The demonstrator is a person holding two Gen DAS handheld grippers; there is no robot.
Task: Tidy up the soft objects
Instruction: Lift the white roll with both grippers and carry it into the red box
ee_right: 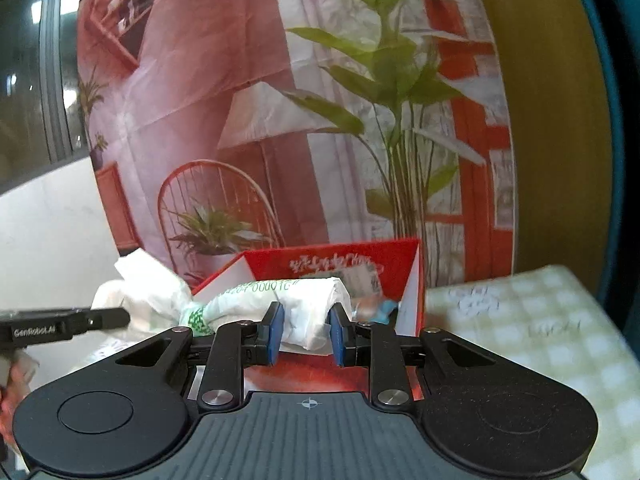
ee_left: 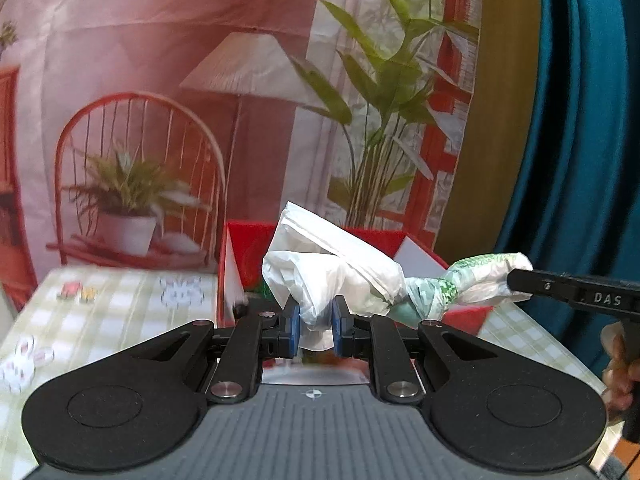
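Note:
A white plastic bag [ee_left: 340, 272] with green print, twisted in the middle, is held stretched between both grippers above an open red box [ee_left: 248, 252]. My left gripper [ee_left: 315, 330] is shut on the bag's plain white end. My right gripper [ee_right: 306, 334] is shut on the printed end [ee_right: 308, 308]; it also shows in the left wrist view [ee_left: 516, 280] at the right. The left gripper appears in the right wrist view [ee_right: 120, 316] at the left. The red box [ee_right: 360, 264] sits right under the bag.
A table with a green checked cloth [ee_left: 120, 292] carries the box; the cloth also shows in the right wrist view [ee_right: 520, 320]. A printed backdrop [ee_left: 200, 100] hangs behind. A teal curtain [ee_left: 580, 120] is at the right.

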